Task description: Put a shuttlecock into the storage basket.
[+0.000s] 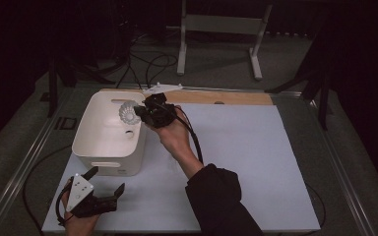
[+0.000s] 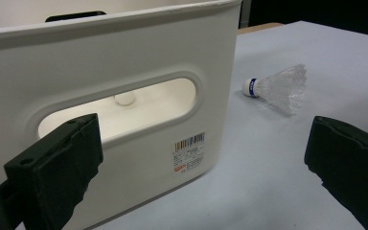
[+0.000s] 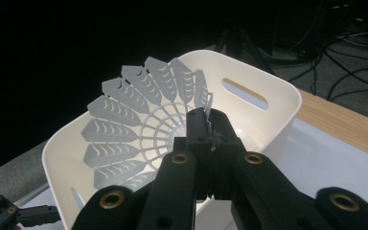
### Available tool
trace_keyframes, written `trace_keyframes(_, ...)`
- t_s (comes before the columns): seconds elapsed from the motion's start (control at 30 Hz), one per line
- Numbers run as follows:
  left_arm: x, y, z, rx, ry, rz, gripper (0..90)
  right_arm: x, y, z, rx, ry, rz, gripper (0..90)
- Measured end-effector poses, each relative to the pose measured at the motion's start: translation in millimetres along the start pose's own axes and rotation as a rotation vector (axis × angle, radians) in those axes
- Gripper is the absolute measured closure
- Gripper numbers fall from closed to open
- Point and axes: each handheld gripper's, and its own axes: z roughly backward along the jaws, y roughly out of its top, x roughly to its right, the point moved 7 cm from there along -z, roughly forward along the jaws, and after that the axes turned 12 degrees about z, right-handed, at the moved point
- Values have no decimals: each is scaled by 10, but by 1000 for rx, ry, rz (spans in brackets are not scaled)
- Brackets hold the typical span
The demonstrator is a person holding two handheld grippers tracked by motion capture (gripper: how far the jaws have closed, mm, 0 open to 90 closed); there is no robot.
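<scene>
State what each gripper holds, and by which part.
The right gripper is shut on a white shuttlecock, pinching the rim of its plastic skirt, above the white bin. The left gripper is open and holds nothing.

The held shuttlecock's (image 3: 139, 120) cork is hidden behind the right gripper's (image 3: 206, 129) fingers.

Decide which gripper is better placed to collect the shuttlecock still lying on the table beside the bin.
Left. The left gripper is open and low by the bin, with the loose shuttlecock just ahead. The right gripper is shut on another shuttlecock over the bin.
</scene>
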Motion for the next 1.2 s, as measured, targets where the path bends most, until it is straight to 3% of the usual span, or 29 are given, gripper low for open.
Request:
trace_keyframes(0.1,-1,1,1,1,1,-1,3,-35,12,-16,4,18,-2,868)
trace_keyframes(0.23,-3,1,4,2,1,0,3,-116,22,-57,17,114,-27,422)
trace_keyframes(0.27,-3,2,5,3,2,0,3,-117,13,-68,5,111,-25,322)
trace_keyframes(0.43,-4,2,4,3,2,0,3,-62,-18,-57,-15,59,-1,153)
trace_keyframes(0.7,-1,1,4,1,2,-2,3,67,-82,24,-13,33,-3,103)
trace_keyframes(1.2,-1,0,2,1,3,-1,3,247,-257,129,-37,3,-9,107)
